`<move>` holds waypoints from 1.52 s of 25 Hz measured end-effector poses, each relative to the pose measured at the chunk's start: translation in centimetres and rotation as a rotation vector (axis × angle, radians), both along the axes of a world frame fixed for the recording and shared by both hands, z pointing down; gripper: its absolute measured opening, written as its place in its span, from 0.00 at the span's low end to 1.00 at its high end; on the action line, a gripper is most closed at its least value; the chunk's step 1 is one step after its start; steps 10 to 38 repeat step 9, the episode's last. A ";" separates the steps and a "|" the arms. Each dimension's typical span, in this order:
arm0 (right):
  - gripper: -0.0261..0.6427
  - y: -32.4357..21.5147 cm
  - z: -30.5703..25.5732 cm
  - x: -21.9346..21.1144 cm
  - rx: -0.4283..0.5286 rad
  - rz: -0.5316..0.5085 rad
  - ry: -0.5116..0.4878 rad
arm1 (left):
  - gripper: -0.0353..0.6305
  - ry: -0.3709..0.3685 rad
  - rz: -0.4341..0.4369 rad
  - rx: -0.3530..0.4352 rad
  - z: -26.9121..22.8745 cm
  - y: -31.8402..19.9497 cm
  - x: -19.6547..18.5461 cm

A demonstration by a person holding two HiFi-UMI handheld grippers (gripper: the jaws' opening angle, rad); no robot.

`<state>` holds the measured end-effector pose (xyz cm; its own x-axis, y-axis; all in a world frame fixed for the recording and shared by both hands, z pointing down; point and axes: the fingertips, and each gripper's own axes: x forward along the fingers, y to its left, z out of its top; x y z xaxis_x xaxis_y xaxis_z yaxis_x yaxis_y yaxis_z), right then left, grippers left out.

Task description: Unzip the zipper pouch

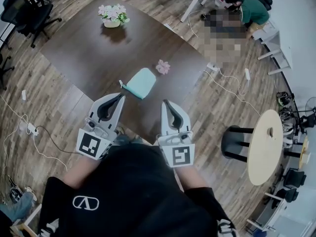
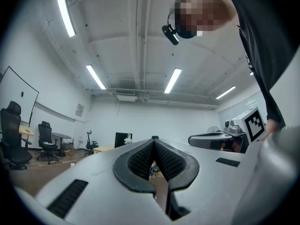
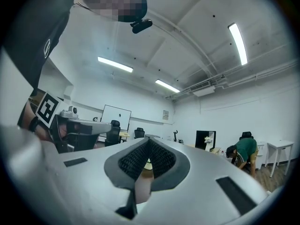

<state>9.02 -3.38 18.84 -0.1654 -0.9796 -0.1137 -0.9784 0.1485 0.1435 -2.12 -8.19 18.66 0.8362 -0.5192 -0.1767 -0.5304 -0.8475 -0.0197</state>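
A mint-green zipper pouch [image 1: 139, 83] lies tilted on the dark wooden table [image 1: 94, 53], near its front edge, with a small white tab at its near-left corner. My left gripper [image 1: 121, 97] [image 2: 153, 139] hovers just short of that corner, jaws shut and empty. The right gripper [image 1: 165, 103] [image 3: 149, 139] is held near the pouch's right side, a little apart from it, also shut on nothing. Both gripper views look out level across the room and do not show the pouch.
A pink flower [image 1: 163, 66] lies just beyond the pouch, and a flower pot [image 1: 112, 16] stands at the table's far side. To the right are a black stool [image 1: 234, 141] and a round wooden table [image 1: 265, 144]. A person in green [image 1: 253, 9] crouches far right. Cables trail across the floor.
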 end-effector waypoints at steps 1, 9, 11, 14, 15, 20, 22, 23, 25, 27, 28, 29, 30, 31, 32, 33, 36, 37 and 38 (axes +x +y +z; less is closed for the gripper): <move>0.04 0.0 0.0 0.2 -0.001 0.003 -0.004 | 0.06 0.006 0.006 0.012 -0.1 0.0 0.1; 0.04 1.0 0.3 0.3 -0.016 0.013 -0.001 | 0.06 -0.009 0.022 -0.048 1.0 0.5 0.1; 0.04 1.0 0.3 0.3 -0.016 0.013 -0.001 | 0.06 -0.009 0.022 -0.048 1.0 0.5 0.1; 0.04 1.0 0.3 0.3 -0.016 0.013 -0.001 | 0.06 -0.009 0.022 -0.048 1.0 0.5 0.1; 0.04 1.0 0.3 0.3 -0.016 0.013 -0.001 | 0.06 -0.009 0.022 -0.048 1.0 0.5 0.1; 0.04 1.0 0.3 0.3 -0.016 0.013 -0.001 | 0.06 -0.009 0.022 -0.048 1.0 0.5 0.1; 0.04 1.0 0.3 0.3 -0.016 0.013 -0.001 | 0.06 -0.009 0.022 -0.048 1.0 0.5 0.1; 0.04 1.0 0.3 0.3 -0.016 0.013 -0.001 | 0.06 -0.009 0.022 -0.048 1.0 0.5 0.1; 0.04 1.0 0.3 0.3 -0.016 0.013 -0.001 | 0.06 -0.009 0.022 -0.048 1.0 0.5 0.1; 0.04 1.0 0.3 0.3 -0.016 0.013 -0.001 | 0.06 -0.009 0.022 -0.048 1.0 0.5 0.1; 0.04 1.0 0.3 0.3 -0.016 0.013 -0.001 | 0.06 -0.009 0.022 -0.048 1.0 0.5 0.1; 0.04 1.0 0.3 0.3 -0.016 0.013 -0.001 | 0.06 -0.009 0.022 -0.048 1.0 0.5 0.1; 0.04 1.0 0.3 0.3 -0.016 0.013 -0.001 | 0.06 -0.009 0.022 -0.048 1.0 0.5 0.1; 0.04 1.0 0.3 0.3 -0.016 0.013 -0.001 | 0.06 -0.009 0.022 -0.048 1.0 0.5 0.1; 0.04 1.0 0.3 0.3 -0.016 0.013 -0.001 | 0.06 -0.009 0.022 -0.048 1.0 0.5 0.1; 0.04 1.0 0.3 0.3 -0.016 0.013 -0.001 | 0.06 -0.009 0.022 -0.048 1.0 0.5 0.1; 0.04 1.0 0.3 0.3 -0.016 0.013 -0.001 | 0.06 -0.009 0.022 -0.048 1.0 0.5 0.1; 0.04 1.0 0.3 0.3 -0.016 0.013 -0.001 | 0.06 -0.009 0.022 -0.048 1.0 0.5 0.1; 0.04 1.0 0.3 0.3 -0.016 0.013 -0.001 | 0.06 -0.009 0.022 -0.048 1.0 0.5 0.1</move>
